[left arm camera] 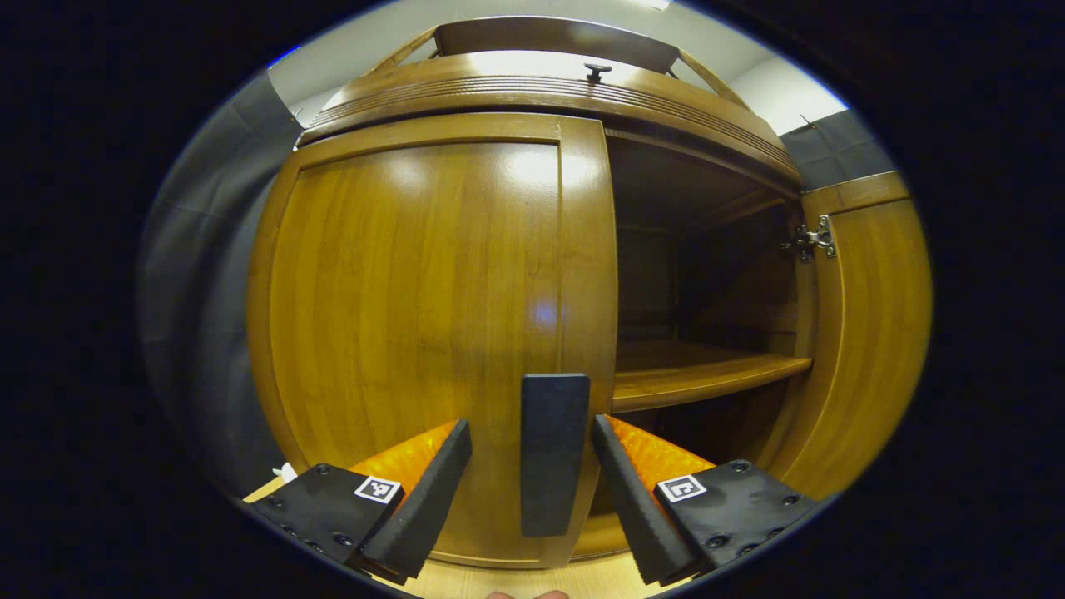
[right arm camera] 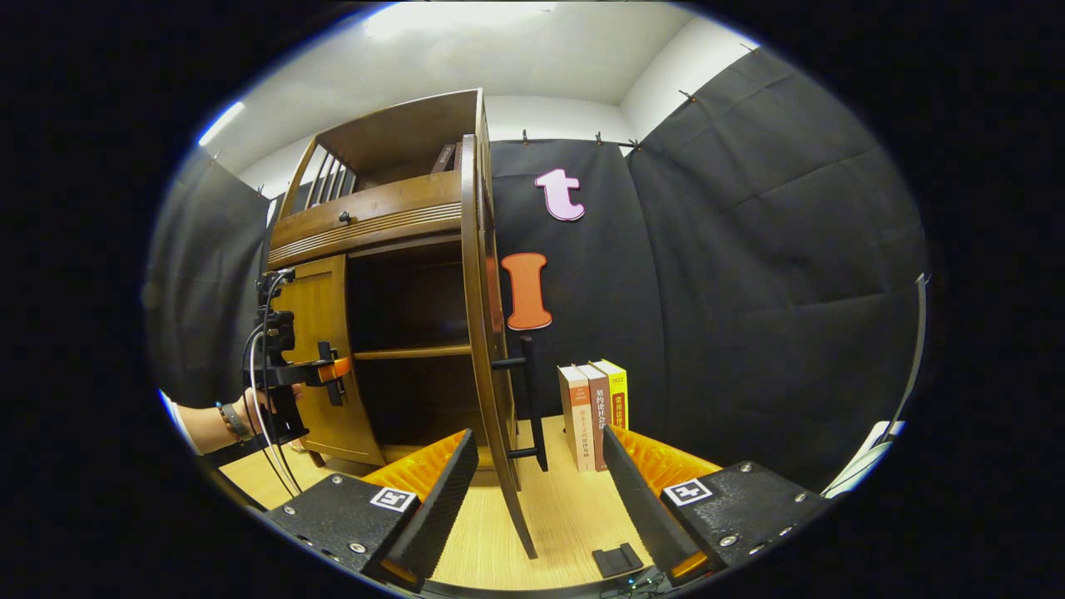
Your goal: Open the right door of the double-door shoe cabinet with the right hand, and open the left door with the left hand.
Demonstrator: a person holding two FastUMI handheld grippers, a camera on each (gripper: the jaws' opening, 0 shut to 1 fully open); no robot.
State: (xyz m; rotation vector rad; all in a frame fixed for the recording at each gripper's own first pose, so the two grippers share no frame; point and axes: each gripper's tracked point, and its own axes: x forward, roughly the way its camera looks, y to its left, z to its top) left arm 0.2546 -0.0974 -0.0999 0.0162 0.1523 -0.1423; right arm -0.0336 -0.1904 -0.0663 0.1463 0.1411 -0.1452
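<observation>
On the wooden table (right arm camera: pixel 574 507) stands the shoe cabinet (right arm camera: pixel 391 225). Its right door (right arm camera: pixel 491 333) is swung wide, seen edge-on, and the left door (left arm camera: pixel 416 316) is closed. The left gripper (left arm camera: pixel 531 466) is released around the left door's handle (left arm camera: pixel 553 453), fingers apart from it. The right gripper (right arm camera: pixel 539 491) is released, holding nothing. The cabinet's inside (left arm camera: pixel 707 283) is dark, and the lower shelf is hard to make out.

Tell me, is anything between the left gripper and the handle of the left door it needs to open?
Nothing visible is. In the left gripper view the left gripper is open, and the closed left door's dark vertical handle stands in the gap between its fingers. The right door is already swung open.
</observation>
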